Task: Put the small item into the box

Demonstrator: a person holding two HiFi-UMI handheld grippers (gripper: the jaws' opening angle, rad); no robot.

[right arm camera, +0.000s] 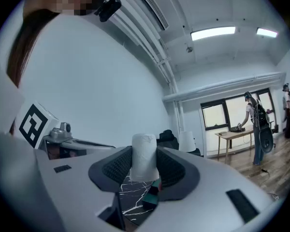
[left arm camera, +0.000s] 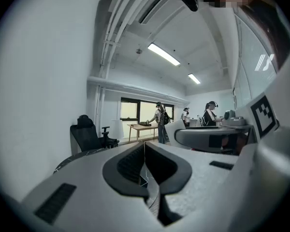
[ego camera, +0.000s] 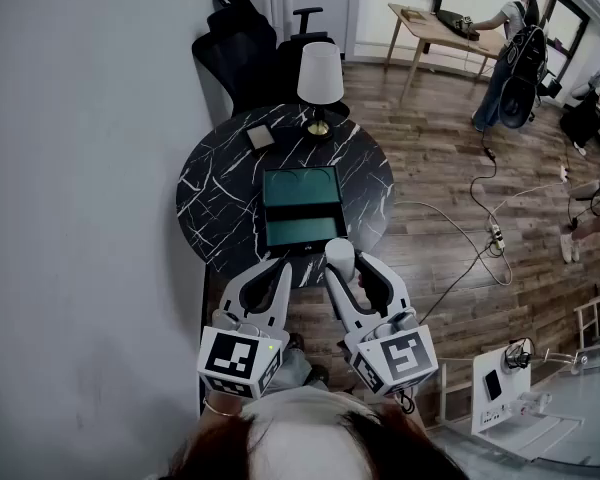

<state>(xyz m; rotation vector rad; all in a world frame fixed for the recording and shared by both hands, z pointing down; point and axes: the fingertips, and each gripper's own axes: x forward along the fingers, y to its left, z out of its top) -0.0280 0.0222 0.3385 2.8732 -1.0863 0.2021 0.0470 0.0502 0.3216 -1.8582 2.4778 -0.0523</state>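
Dark hair [ego camera: 310, 446] of the person holding the tools fills the 6 o'clock edge of the head view, with both tools reaching away from it toward 12 o'clock.

A white roll [right arm camera: 144, 154], the small item, stands upright between the 2 jaws of the right tool [right arm camera: 144, 167]. The ribbed pads press on its 2 sides and its top rises above them. In the head view the white roll [ego camera: 340, 257] sits at the tip of the right tool [ego camera: 348, 268], just at the 6 o'clock edge of the box [ego camera: 300, 190], not inside it. Black marble and a strip of green show under the roll in the right gripper view.

The left tool [ego camera: 276, 268] lies at 9 o'clock of the right one. Its jaws are drawn together with nothing between them, and only a thin slit is left in the left gripper view [left arm camera: 145, 151].

The box lies open in 2 green halves at the middle of the round black marble tabletop [ego camera: 212, 190]. At 12 o'clock of it stands a lamp [ego camera: 320, 73] with a white shade, and at 11 o'clock lies a small square pad [ego camera: 260, 136]. A black office chair [ego camera: 238, 48] stands beyond the tabletop. At 2 o'clock, well apart, another person [ego camera: 515, 48] bends at a wooden desk [ego camera: 430, 28].
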